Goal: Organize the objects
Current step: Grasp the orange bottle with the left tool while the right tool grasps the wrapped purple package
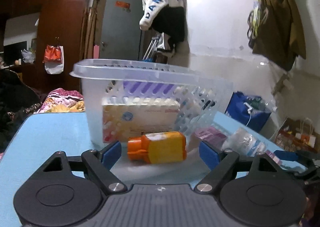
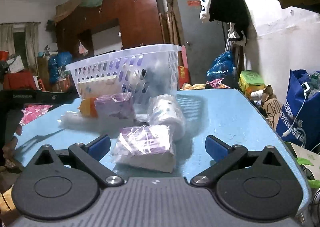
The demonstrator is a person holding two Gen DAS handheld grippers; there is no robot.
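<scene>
From your left wrist view, your left gripper stands spread wide and holds nothing. The orange and yellow plastic bottle lies on its side on the light blue tabletop, between the two blue finger pads and touching neither. Its long axis runs crosswise to your fingers, with the orange cap pointing left. Just behind it stands the clear perforated plastic basket, with a pale printed carton inside.

From your right wrist view, your right gripper is also spread wide and grips nothing. The purple and white pack in clear wrap lies flat on the table between your fingers, nearer the left one, its long side running roughly crosswise and slightly skewed. Just beyond it a white roll in a clear bag lies with one end toward you. A second purple wrapped pack sits farther back, near the basket.
</scene>
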